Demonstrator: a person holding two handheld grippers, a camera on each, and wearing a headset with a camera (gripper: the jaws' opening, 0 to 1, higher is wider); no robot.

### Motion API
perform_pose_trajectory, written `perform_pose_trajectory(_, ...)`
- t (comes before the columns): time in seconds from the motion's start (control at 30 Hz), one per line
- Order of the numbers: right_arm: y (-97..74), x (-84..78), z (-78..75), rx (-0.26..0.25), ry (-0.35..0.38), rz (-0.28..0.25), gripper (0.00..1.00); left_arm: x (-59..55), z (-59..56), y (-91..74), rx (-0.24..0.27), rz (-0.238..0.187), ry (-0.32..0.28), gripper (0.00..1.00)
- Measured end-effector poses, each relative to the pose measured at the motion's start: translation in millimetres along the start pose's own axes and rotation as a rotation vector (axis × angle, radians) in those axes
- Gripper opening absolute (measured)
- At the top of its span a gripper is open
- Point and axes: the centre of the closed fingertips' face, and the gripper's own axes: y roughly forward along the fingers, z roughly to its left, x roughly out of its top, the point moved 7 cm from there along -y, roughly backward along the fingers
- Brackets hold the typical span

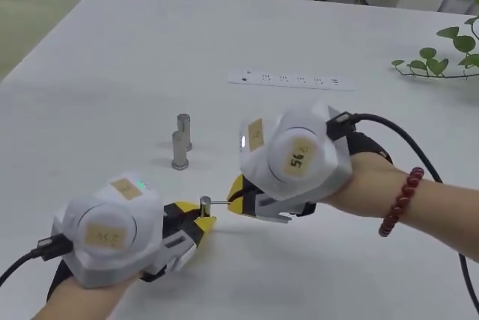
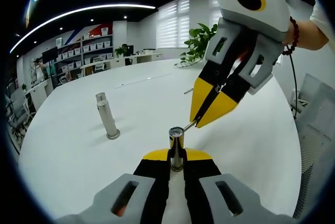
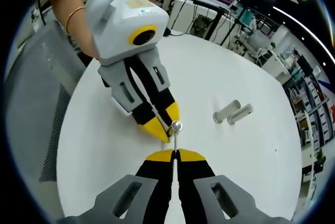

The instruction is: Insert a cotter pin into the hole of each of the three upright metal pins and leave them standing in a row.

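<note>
My left gripper (image 1: pixel 200 219) (image 2: pixel 176 157) is shut on an upright metal pin (image 1: pixel 204 204) (image 2: pixel 176 145) near the front of the white table. My right gripper (image 1: pixel 238 199) (image 3: pixel 175 155) is shut on a thin cotter pin (image 3: pixel 175 141) (image 2: pixel 189 125). The cotter pin's tip touches the head of the held metal pin (image 3: pixel 177 126). Whether it is inside the hole cannot be told. Two more metal pins (image 1: pixel 183 131) (image 1: pixel 179 150) stand upright close together behind the left gripper, also seen as two metal pins (image 2: pixel 108 120) (image 3: pixel 233 112).
A white power strip (image 1: pixel 292 79) lies further back on the table (image 1: pixel 112 73). A leafy plant (image 1: pixel 445 54) reaches in at the right edge. A black cable (image 1: pixel 408 144) runs from the right gripper over the wrist.
</note>
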Motion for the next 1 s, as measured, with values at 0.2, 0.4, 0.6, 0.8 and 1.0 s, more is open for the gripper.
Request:
perform_pose_trajectory(0.2,2.9,1.0,-0.7,0.004,0.035,-0.018,0.03,-0.2,-0.1,0.0,0.003,-0.001,0.0,0.07)
perform_pose_trajectory(0.4,6.0,3.1,-0.5,0.009,0.067,-0.047,0.03,0.0,-0.7,0.2,0.004,-0.001,0.005,0.07)
perform_pose_trajectory(0.6,8.9,6.5,0.0,0.006,0.065,-0.061,0.03,0.0,-1.3,0.6,0.008,-0.002,0.005,0.07)
perform_pose_trajectory(0.8,8.9,7.3,0.9,0.0,0.044,-0.071,0.03,0.0,-1.3,0.9,0.012,-0.002,0.002,0.07)
perform_pose_trajectory(1.0,5.7,5.7,2.2,0.004,0.058,-0.089,0.09,0.2,-1.3,1.8,0.014,-0.002,0.004,0.07)
